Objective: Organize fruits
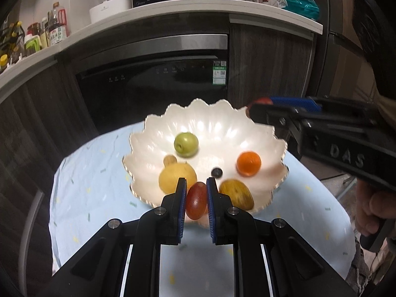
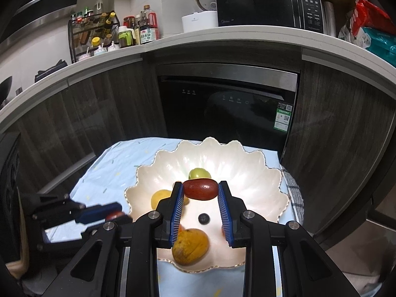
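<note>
Over the near rim of the bowl (image 1: 259, 133), the left gripper (image 1: 196, 193) is clamped on a red grape (image 1: 196, 201), held upright between its blue pads (image 1: 182, 198). From the right wrist view, that gripper (image 2: 109, 214) shows at the bowl's left edge, above the cloth (image 2: 111, 168), with the grape (image 2: 114, 214) a red spot between its tips.

Above the middle of the bowl (image 2: 247, 173), the right gripper (image 2: 200, 189) is clamped on a red date (image 2: 200, 188), lying crosswise between its fingertips. From the left wrist view it reaches in over the bowl's far right rim (image 1: 257, 106); a hand (image 1: 373, 210) grips its handle.

Inside the bowl lie a green fruit (image 1: 185, 144) toward the far side, an orange (image 1: 248, 163) at right, a yellow pear (image 1: 175, 177) at left, a blueberry (image 1: 216, 172) in the middle, and a mango (image 1: 237, 194) at the near rim. None of them touches another.

The bowl sits on the pale blue cloth (image 1: 94, 180) near the table's far edge.
</note>
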